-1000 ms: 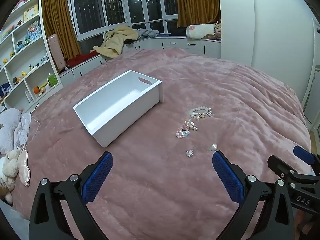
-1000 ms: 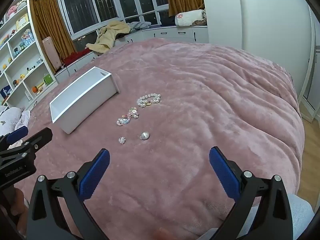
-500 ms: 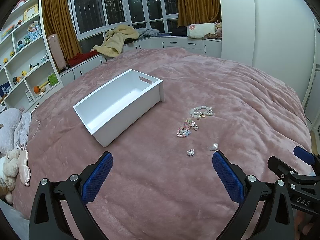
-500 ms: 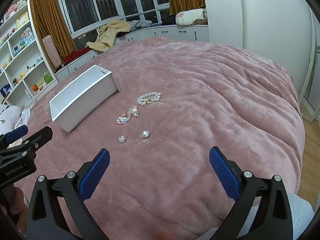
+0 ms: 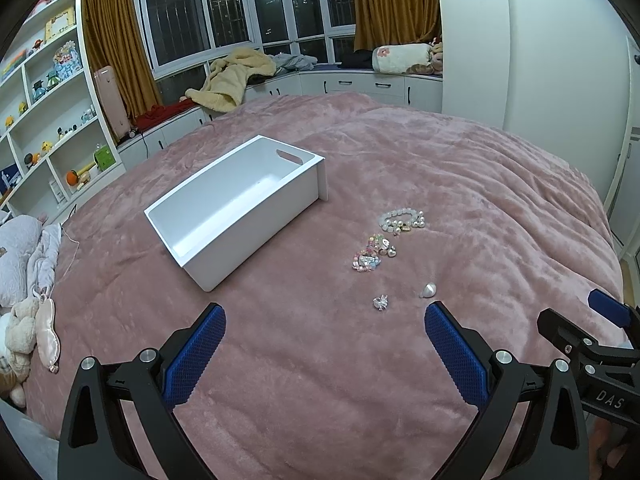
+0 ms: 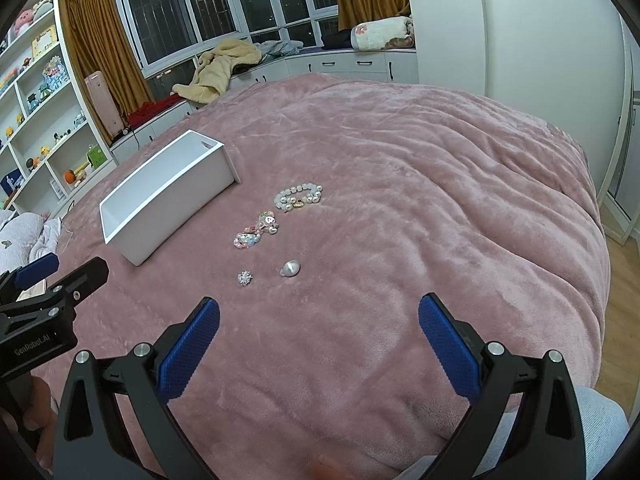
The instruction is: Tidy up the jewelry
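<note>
Left cam: left tongs [image 5: 322,322] spread wide, empty. White box [image 5: 224,232] ahead-left; silver ring [image 5: 380,302] just ahead between the tips, pearl bracelet [image 5: 402,220] farther out.

Right cam: right tongs [image 6: 318,314] spread wide, empty. Silver bead [image 6: 290,269] ahead, box [image 6: 160,216] ahead-left.

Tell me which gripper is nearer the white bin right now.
Left. The left gripper hovers open just short of the white bin, nearly in line with it. The right gripper is open too, farther off, with the bin ahead to its left.
</note>
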A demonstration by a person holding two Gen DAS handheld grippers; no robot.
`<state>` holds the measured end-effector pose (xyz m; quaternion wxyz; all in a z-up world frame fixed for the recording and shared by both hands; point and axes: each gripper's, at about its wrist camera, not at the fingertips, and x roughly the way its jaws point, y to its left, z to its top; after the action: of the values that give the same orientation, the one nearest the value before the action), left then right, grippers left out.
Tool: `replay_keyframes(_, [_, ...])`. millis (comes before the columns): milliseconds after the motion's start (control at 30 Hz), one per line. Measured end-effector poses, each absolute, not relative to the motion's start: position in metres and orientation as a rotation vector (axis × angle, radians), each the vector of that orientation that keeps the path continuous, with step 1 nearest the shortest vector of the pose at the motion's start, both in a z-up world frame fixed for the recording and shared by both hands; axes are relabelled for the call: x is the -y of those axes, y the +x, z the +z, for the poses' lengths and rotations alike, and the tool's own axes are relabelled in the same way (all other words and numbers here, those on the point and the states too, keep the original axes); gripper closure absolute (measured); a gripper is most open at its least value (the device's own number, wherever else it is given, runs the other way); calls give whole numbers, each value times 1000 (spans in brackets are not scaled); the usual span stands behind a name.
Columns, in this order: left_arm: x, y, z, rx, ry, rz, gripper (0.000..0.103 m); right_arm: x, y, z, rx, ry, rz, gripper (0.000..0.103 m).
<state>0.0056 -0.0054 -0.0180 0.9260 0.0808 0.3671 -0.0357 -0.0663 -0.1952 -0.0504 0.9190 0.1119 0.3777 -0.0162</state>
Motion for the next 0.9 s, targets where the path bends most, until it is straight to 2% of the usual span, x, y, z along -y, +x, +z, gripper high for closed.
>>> replay_keyframes(900, [5,2,-20,-755,175,-79,2,194,-66,-52,-778,232,-32,5])
